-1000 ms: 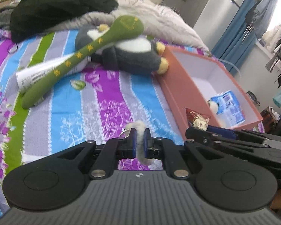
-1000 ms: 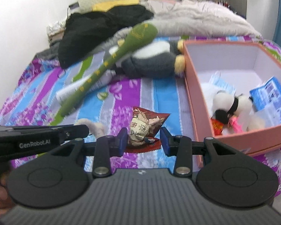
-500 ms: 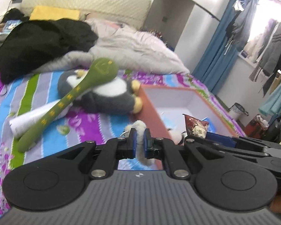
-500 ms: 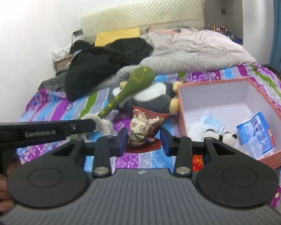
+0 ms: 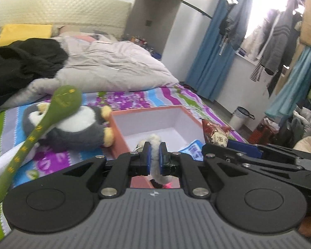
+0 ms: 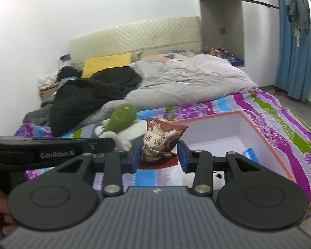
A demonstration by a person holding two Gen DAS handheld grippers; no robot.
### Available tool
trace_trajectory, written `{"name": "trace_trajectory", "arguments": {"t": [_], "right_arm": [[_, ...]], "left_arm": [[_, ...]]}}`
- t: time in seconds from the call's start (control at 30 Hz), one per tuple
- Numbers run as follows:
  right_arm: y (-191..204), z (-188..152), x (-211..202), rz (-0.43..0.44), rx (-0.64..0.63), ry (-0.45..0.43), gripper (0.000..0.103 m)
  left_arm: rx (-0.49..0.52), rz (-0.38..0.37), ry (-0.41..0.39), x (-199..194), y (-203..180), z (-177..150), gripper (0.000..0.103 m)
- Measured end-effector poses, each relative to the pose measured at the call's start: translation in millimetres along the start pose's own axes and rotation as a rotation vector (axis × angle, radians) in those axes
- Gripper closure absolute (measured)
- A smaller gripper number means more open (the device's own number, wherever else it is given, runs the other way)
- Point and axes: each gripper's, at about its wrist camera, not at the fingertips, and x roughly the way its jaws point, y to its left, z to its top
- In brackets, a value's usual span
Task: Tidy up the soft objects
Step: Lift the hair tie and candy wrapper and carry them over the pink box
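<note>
1. The left claw (image 5: 154, 158) is held above the striped bed (image 5: 134, 98), angled down toward the open orange box (image 5: 119, 134); a bit of a hand (image 6: 2, 203) shows at the lower left edge of the right wrist view.
2. Its blue pads are nearly together, clamped on a thin strip of a white fluffy toy (image 5: 154, 145); the tuft stands up above the pads and the rest hangs below them (a touch of pink shows at the bottom).
3. The right claw (image 6: 158, 157) sits just beside the left one, also tilted down over the bed, with the box ahead and to its right.
4. Its jaws stand partly apart, closed on a red and cream printed pouch (image 6: 159, 141); the pouch rises above the pads, its pointed top over the box's near corner in this view.
5. Inside the box, blue-printed paper (image 6: 249, 153) lies on the white floor (mostly hidden behind the claw).
6. On the bed left of the box lies a grey and white plush penguin (image 5: 76, 130), touching the box wall, with a long green plush (image 5: 41, 128) resting across it.
7. Farther back are a grey duvet (image 6: 188, 78) and a black garment (image 6: 89, 95).
</note>
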Motion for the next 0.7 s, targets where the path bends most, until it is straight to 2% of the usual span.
{"name": "trace_trajectory", "arguments": {"t": [0.17,0.37,0.7], "right_arm": [[-31.9,-4.2,17.4,-0.039,0.036,0.045,0.062],[-62.9,-18.4,50.4,-0.074,0.079,0.138,0.061],[-97.4,-43.7,110.1,-0.084,0.115,0.276,0.061]], "left_arm": [[0.028,-0.046,0.029,34.7,-21.4,8.9,0.094],[0.065,-0.083,0.102,86.0,-39.3,7.4,0.094],[0.041,-0.079,0.246,174.7,-29.2,-3.9,0.094]]}}
